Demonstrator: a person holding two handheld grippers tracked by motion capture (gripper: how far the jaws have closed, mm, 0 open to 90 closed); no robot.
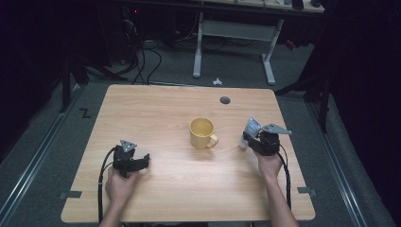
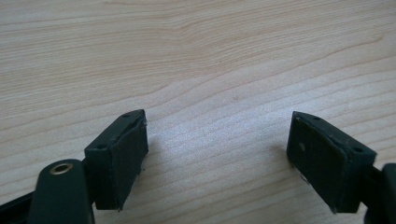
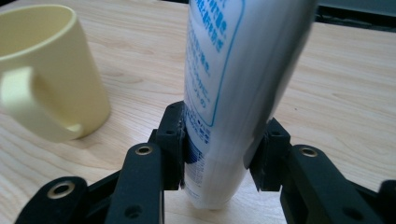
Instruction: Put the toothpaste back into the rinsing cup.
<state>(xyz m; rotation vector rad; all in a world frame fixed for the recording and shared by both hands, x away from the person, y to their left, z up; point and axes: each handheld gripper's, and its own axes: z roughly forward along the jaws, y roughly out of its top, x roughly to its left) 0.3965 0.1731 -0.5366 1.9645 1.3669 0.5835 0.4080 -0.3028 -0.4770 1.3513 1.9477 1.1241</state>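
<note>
High view: one tube [image 1: 249, 131] clamped in right gripper [image 1: 255, 140], one mug [image 1: 203, 133], left gripper [image 1: 142, 161] apart.

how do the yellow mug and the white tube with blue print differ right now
The pale yellow plastic mug stands free on the wooden table; the white squeeze tube with blue print is clamped in the right gripper. The mug is squat and round, the tube tall and flattened. Both are upright.
</note>
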